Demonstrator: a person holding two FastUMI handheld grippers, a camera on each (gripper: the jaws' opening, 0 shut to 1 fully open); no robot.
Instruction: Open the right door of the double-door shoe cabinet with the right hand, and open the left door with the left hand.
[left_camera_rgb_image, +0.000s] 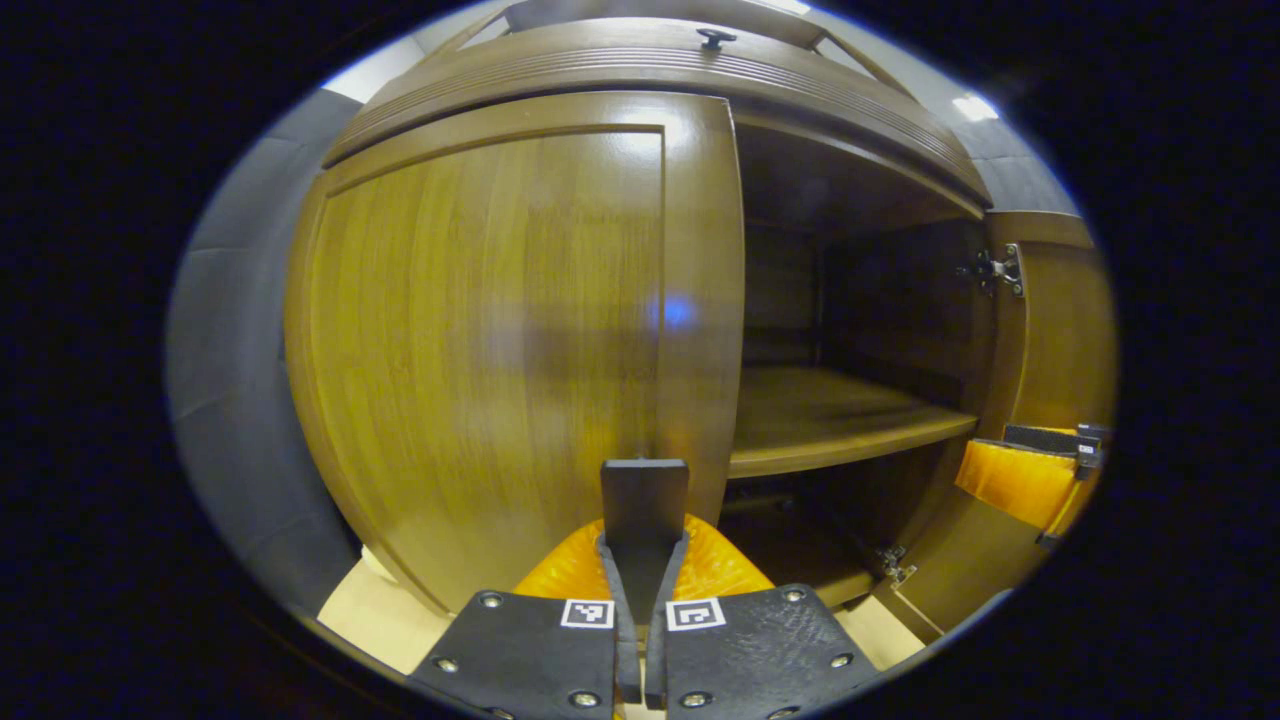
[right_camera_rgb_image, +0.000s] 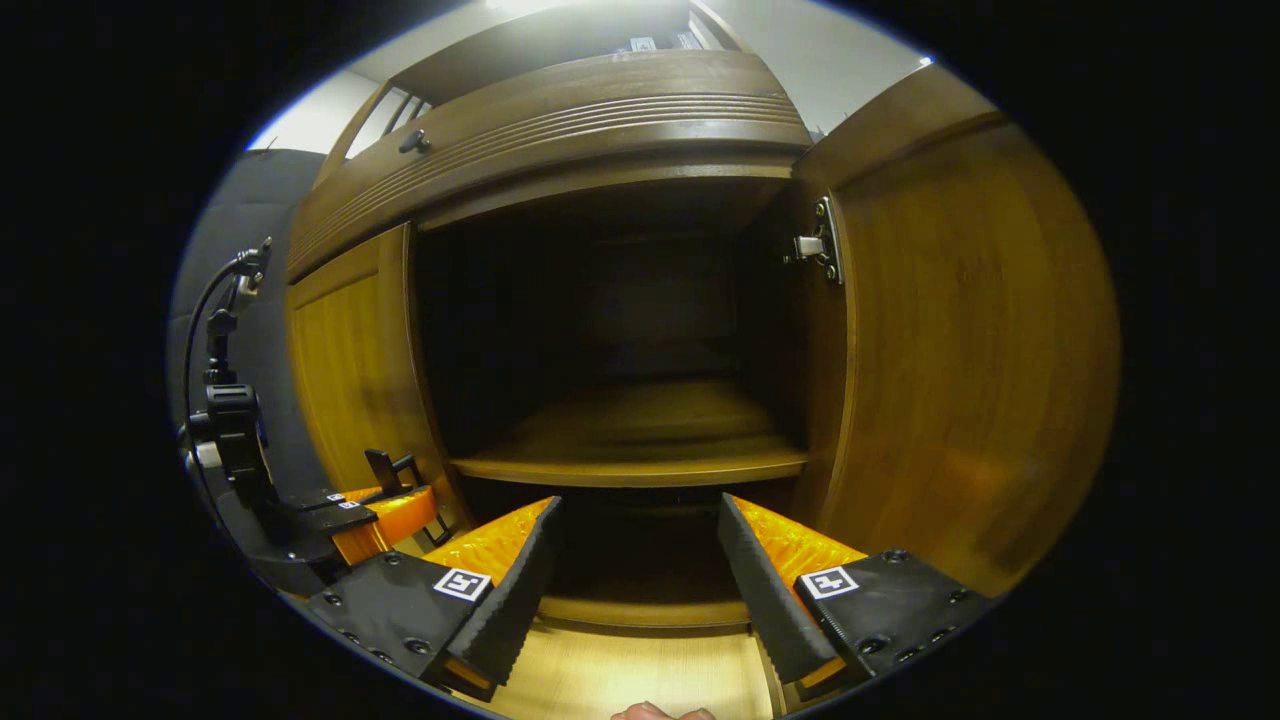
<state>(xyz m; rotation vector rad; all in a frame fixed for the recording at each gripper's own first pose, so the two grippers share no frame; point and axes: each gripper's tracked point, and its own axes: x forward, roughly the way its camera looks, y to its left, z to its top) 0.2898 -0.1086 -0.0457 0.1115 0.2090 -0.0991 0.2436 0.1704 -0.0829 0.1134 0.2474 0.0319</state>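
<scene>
**Right door open, left door closed, two grippers at the cabinet**

One shoe cabinet (left_camera_rgb_image: 640, 70) with two doors, one inner shelf and two grippers. In the left gripper view, the left door (left_camera_rgb_image: 500, 330) fills the centre-left of the frame, a glossy brown wood panel with a raised border, closed flat against the cabinet front. The right door (right_camera_rgb_image: 980, 350) stands swung out at the right of the right gripper view, with one metal hinge (right_camera_rgb_image: 820, 245) near its top inner edge (a second, lower hinge shows in the left gripper view). The shelf (right_camera_rgb_image: 640, 455) lies across the dark interior at mid-frame.

The left gripper (left_camera_rgb_image: 643, 500) sits at bottom centre of its view, fingers clenched together, the tips right at the left door's free edge; whether they pinch anything I cannot tell. The right gripper (right_camera_rgb_image: 640, 570) points into the open compartment from the bottom of its view, fingers spread wide and empty.
</scene>
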